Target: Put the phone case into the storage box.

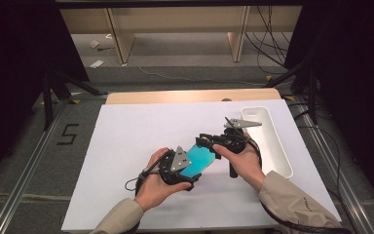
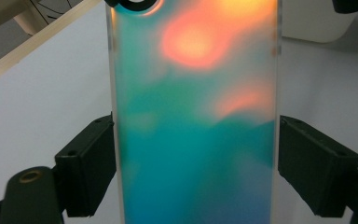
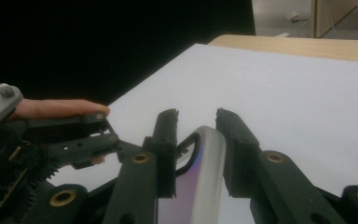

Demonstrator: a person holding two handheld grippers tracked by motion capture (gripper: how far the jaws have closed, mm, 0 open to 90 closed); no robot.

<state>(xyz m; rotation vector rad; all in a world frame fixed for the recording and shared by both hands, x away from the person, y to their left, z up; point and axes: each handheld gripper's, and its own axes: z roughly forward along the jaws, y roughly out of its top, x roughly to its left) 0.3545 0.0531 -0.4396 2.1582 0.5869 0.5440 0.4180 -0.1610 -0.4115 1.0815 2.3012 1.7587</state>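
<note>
The left claw clamps the iridescent teal phone case across its width, both pads tight on the long edges. From two o'clock, the right claw straddles the case's camera end edgewise, pads near its faces but seemingly not yet pressing. The case hangs between both hands above the white counter, with a white tray at three o'clock. Best to seat the right claw squarely before the left lets go.
</note>
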